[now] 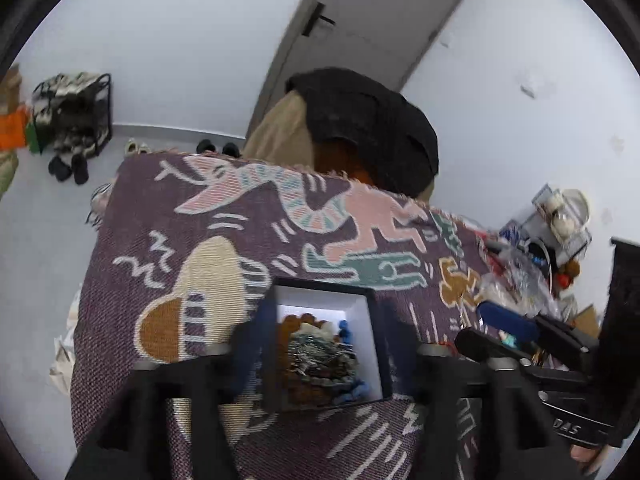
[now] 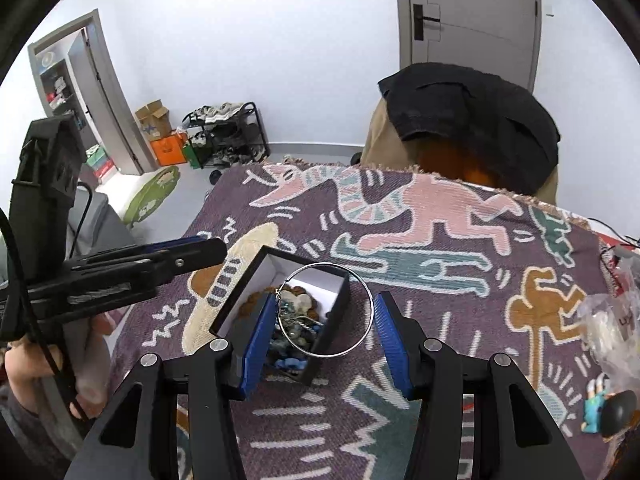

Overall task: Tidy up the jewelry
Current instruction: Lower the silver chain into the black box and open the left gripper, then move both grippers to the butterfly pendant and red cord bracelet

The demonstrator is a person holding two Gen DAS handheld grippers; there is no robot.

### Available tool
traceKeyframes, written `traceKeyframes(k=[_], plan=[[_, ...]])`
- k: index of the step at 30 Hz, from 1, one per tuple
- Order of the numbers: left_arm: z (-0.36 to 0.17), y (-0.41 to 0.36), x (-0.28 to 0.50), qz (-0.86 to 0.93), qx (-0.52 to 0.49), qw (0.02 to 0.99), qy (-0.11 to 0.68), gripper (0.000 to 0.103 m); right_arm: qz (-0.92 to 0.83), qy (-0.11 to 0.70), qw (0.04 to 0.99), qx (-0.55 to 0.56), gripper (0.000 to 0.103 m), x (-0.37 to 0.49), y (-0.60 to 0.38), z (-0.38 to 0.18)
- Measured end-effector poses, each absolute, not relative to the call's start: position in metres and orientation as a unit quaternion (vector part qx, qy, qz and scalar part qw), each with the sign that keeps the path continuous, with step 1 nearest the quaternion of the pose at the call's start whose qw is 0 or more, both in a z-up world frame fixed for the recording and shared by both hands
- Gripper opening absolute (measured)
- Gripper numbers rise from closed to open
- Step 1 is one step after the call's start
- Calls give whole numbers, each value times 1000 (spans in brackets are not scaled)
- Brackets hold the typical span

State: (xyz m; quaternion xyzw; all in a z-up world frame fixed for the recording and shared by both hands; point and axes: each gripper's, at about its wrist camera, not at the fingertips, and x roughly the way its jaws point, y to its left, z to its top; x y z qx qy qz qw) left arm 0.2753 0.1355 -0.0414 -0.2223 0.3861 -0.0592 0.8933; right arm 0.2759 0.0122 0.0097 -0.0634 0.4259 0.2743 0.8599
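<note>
A: Right gripper state?
B: Blue pads were seen pressed against a large silver hoop bangle, one pad on each side of the ring; the ring was pinched across its width. A small charm cluster hung from the ring's upper left. The bangle was held over the near end of the jewelry box.

A: Left gripper?
B: Left gripper was shown spread, its fingers blurred, one on each side of the box in the left wrist view. Nothing was gripped between them. In the right wrist view it was seen at the left edge, held by a hand, tips just beside the box's far left corner.

A: Box contents and place?
B: A black open box with white lining was noted on the patterned woven blanket. It was filled with a heap of beads, brown, blue and grey-green; single pieces could not be told apart.

A: Surroundings?
B: A small blue figurine and clear plastic bags were seen at the blanket's right edge. A chair draped with dark clothing stood behind the blanket, a grey door behind that, a shoe rack against the wall to the left.
</note>
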Motion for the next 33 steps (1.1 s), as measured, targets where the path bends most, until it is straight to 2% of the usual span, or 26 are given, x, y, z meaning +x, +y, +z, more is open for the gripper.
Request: traceKeyframes(k=[1,14,16,18,20,23,33], plan=[[-42,143,270,-56,-231,895,377,78,276,428,859,-63,51,277,15,7],[-39,187,241,-6,-230,907,351,78,305,442,841,-69,53,281,54,-19],[-37,183,241,-5,-220,911,350,78,302,448,839,-64,54,281,47,-22],[-34,175,241,7,-199,916,348,78,291,448,844,-54,66,282,35,-23],[-30,162,242,-2,-173,924,343,79,286,445,848,-40,70,282,22,-23],[-27,147,244,-19,-160,926,342,86,279,446,850,-23,70,282,1,-21],[-15,95,248,-50,-138,930,337,96,233,444,865,24,70,279,-80,-22]])
